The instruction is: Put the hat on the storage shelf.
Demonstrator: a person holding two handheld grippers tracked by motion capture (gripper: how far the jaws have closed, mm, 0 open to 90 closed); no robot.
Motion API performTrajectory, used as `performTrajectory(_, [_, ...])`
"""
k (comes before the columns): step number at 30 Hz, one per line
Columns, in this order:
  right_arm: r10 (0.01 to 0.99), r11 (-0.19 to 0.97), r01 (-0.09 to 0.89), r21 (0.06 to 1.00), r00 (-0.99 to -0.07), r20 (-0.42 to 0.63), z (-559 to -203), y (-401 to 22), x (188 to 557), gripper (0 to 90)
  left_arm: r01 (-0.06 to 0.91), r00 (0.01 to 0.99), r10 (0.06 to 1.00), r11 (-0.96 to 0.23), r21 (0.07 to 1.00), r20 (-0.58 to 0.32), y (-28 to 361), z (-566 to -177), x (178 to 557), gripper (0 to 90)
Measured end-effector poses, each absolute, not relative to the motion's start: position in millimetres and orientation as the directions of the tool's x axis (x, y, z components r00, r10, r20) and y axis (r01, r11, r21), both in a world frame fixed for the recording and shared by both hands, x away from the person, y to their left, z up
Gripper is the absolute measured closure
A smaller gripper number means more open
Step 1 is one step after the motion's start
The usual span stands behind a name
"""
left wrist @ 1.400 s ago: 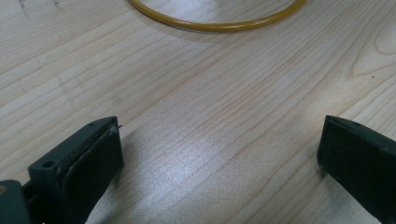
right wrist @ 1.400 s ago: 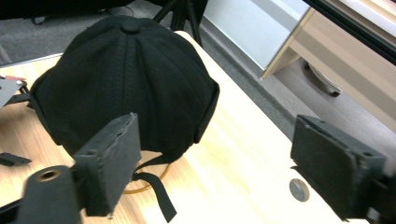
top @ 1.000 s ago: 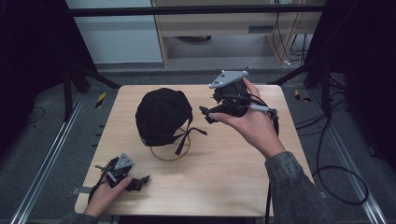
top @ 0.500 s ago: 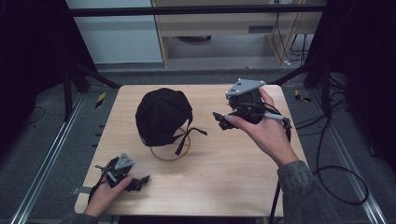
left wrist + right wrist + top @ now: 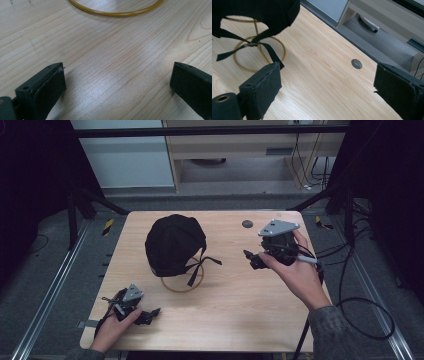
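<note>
A black cap (image 5: 174,242) hangs on a gold wire stand (image 5: 181,283) at the table's left-centre, its black straps (image 5: 202,264) dangling over the ring base. The right gripper view shows the cap (image 5: 254,12) at upper left with the stand (image 5: 258,53) beneath. My right gripper (image 5: 251,258) is held above the table right of the cap, jaws wide open, nothing between them. My left gripper (image 5: 150,314) rests low near the front-left edge, open and empty. Its own view shows the stand's ring (image 5: 115,11) ahead on bare wood.
The wooden table (image 5: 220,320) has a round grey grommet (image 5: 247,224) near its back edge, also seen as a grommet (image 5: 356,63) from the right gripper. Cables trail off the right side. A cabinet and floor lie beyond the table's back edge.
My right gripper has pulled back to the right and lowered, away from the cap. The left gripper has stayed put.
</note>
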State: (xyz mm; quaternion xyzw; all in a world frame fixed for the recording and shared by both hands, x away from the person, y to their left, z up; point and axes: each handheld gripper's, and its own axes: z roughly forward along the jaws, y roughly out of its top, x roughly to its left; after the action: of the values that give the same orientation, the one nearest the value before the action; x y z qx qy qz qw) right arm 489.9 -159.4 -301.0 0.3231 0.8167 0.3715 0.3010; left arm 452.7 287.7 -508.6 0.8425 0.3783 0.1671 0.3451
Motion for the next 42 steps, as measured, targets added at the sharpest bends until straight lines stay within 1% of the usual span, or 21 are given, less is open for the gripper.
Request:
performTrajectory(6, [0.758, 0.507, 0.303, 0.807, -0.602, -0.250, -313, -170, 485, 9.0, 0.522, 0.658, 0.753, -0.475, 0.708, 0.020, 288, -509, 453, 0.0])
performTrajectory(12, [0.765, 0.509, 0.324, 0.797, -0.595, -0.246, -328, -178, 482, 9.0, 0.522, 0.658, 0.753, -0.475, 0.708, 0.020, 288, -509, 453, 0.0])
performTrajectory(23, [0.782, 0.478, 0.367, 0.798, -0.592, -0.196, -361, -186, 480, 8.7, 0.522, 0.658, 0.753, -0.475, 0.708, 0.020, 288, -509, 453, 0.0])
performTrajectory(25, [0.789, 0.460, 0.394, 0.796, -0.593, -0.162, -375, -187, 479, 8.1, 0.522, 0.658, 0.753, -0.476, 0.708, 0.021, 288, -509, 453, 0.0])
performTrajectory(27, [0.790, 0.455, 0.400, 0.795, -0.594, -0.153, -378, -187, 479, 8.2, 0.522, 0.658, 0.753, -0.475, 0.708, 0.020, 288, -509, 453, 0.0])
performTrajectory(30, [0.786, 0.451, 0.423, 0.786, -0.606, -0.124, -399, -186, 477, 7.5, 0.522, 0.658, 0.753, -0.475, 0.708, 0.021, 288, -509, 453, 0.0])
performTrajectory(31, [0.786, 0.451, 0.423, 0.786, -0.606, -0.124, -399, -186, 477, 7.5, 0.522, 0.658, 0.753, -0.475, 0.708, 0.021, 288, -509, 453, 0.0])
performTrajectory(35, [0.788, 0.437, 0.457, 0.775, -0.610, -0.084, -422, -184, 474, 7.0, 0.522, 0.658, 0.753, -0.475, 0.708, 0.021, 288, -509, 453, 0.0])
performTrajectory(36, [0.788, 0.437, 0.457, 0.775, -0.610, -0.084, -422, -184, 474, 7.0, 0.522, 0.658, 0.753, -0.475, 0.708, 0.020, 288, -509, 453, 0.0])
performTrajectory(42, [0.789, 0.430, 0.506, 0.748, -0.613, -0.040, -454, -182, 473, 6.9, 0.522, 0.658, 0.753, -0.475, 0.708, 0.021, 288, -509, 453, 0.0])
